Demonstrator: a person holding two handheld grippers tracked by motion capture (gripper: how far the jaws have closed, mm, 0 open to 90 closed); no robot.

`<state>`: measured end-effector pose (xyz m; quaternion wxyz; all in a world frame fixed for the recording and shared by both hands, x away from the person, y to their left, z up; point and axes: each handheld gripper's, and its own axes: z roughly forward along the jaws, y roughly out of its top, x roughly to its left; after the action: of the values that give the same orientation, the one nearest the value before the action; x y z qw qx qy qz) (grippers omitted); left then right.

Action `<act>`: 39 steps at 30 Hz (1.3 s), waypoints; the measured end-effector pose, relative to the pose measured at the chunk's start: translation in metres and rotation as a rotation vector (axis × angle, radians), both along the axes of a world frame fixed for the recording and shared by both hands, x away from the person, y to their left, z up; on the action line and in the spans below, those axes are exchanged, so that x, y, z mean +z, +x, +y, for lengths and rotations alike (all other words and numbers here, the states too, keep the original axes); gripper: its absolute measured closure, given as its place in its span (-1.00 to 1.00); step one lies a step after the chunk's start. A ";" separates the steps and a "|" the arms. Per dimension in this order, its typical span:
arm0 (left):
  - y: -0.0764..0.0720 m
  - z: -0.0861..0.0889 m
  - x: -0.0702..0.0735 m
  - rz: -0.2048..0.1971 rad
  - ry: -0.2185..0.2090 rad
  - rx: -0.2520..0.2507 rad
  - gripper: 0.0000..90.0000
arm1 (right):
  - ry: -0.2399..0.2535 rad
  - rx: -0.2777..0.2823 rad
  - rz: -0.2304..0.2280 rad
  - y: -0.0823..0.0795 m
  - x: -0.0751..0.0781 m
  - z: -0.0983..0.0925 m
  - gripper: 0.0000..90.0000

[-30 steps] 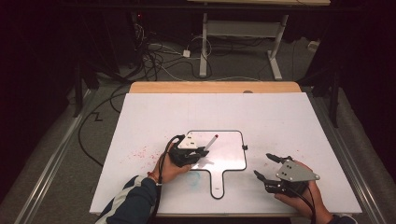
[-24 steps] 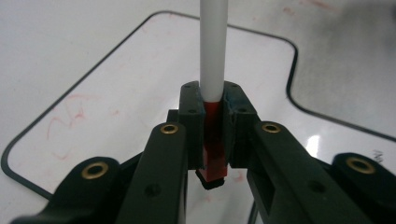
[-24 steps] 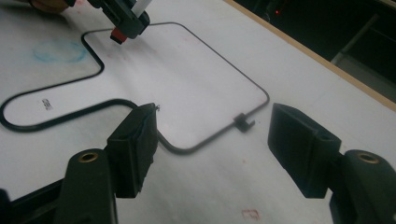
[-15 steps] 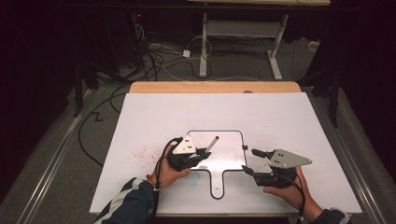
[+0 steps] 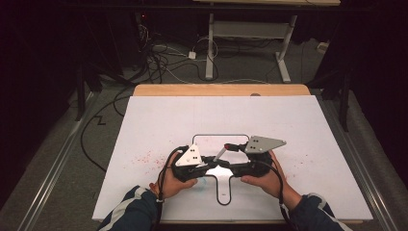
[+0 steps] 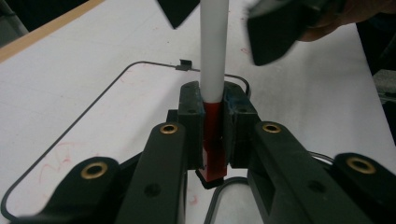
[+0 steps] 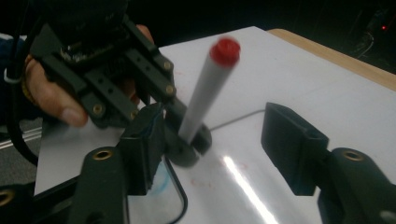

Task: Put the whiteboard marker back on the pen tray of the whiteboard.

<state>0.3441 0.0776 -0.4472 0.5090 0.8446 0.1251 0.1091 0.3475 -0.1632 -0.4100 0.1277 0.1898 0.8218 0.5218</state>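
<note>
1. Our left gripper [image 5: 204, 161] clamps the red end of a white marker [image 5: 220, 153], just above the whiteboard [image 5: 159, 125].
2. The marker tilts away (red cap [image 7: 225, 50] uppermost).
3. Our right gripper [image 5: 235, 147], jaws just closing, brackets it without touching.

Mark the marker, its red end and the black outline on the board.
marker [image 6: 214, 51], left gripper view, white barrel.
red end [image 7: 224, 50], right gripper view, round end face.
black outline [image 5: 217, 135], high view, top edge.
</note>
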 end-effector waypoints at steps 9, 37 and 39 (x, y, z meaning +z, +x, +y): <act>0.006 0.008 -0.003 0.022 0.025 0.066 0.52 | -0.032 0.086 -0.002 0.011 0.000 0.036 0.79; -0.056 0.110 -0.017 -0.044 0.157 0.503 -0.58 | -0.208 -0.006 -0.015 0.005 -0.023 0.058 0.80; -0.056 0.108 -0.018 -0.046 0.169 0.495 -0.58 | -0.216 0.025 -0.017 -0.001 -0.022 0.063 0.80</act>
<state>0.2876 0.1860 -0.4648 0.3972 0.8250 0.3068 0.2597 0.3466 -0.0999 -0.4322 0.1478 0.1603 0.8745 0.4333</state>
